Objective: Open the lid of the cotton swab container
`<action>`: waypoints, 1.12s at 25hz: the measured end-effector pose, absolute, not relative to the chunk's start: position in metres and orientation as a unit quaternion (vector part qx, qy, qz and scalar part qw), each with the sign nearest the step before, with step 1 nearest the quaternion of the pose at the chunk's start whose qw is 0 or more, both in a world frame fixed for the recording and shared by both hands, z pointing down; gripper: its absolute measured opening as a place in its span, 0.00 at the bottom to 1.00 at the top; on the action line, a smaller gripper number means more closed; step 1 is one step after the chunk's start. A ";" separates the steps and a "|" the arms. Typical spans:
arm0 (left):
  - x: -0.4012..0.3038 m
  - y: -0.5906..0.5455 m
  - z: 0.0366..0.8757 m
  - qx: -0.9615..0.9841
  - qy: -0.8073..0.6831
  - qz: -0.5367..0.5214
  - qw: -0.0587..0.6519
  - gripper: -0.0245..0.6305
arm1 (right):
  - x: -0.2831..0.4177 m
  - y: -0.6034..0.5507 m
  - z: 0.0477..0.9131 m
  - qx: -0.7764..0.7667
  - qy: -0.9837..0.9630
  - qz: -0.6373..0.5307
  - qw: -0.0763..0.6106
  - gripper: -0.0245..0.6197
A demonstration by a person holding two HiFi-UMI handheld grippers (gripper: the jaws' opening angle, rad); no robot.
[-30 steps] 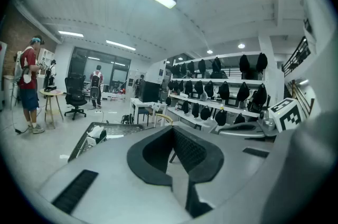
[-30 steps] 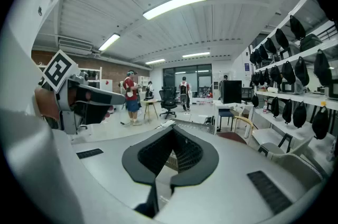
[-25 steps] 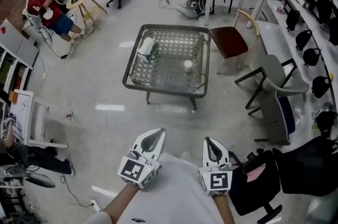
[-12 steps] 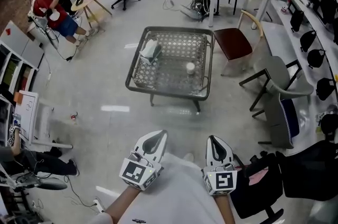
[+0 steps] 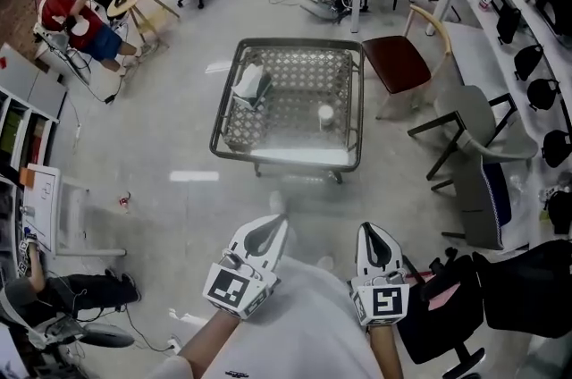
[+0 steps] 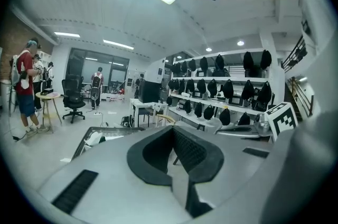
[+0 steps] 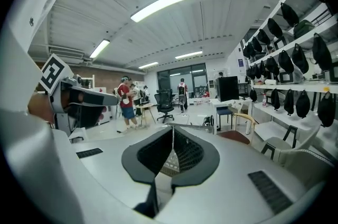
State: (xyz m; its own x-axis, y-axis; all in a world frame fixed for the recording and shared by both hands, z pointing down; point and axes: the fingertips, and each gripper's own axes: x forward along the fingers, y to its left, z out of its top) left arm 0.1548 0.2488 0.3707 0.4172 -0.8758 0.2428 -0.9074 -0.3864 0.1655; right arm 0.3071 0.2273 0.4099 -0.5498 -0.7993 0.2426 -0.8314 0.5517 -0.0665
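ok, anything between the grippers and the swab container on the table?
Nothing visible blocks it. Only floor lies between the left gripper, the right gripper and the table. The cotton swab container stands alone on the mesh top, the white pack well off to its left. Both grippers are shut and empty.

The right gripper has its jaws closed together, nothing between them; past their tips stands the mesh table; a red-seated chair near its right edge.
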 end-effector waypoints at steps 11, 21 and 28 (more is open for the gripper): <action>0.083 0.137 0.364 0.852 -0.504 0.040 0.138 0.04 | 0.224 0.125 0.404 0.474 -0.872 0.083 0.088 0.04; -0.004 0.051 0.363 0.882 -0.451 0.021 0.133 0.04 | 0.142 0.034 0.379 0.530 -0.843 0.051 0.079 0.04; -0.032 0.005 0.378 0.904 -0.405 0.026 0.132 0.04 | 0.124 0.011 0.399 0.568 -0.816 0.048 0.093 0.04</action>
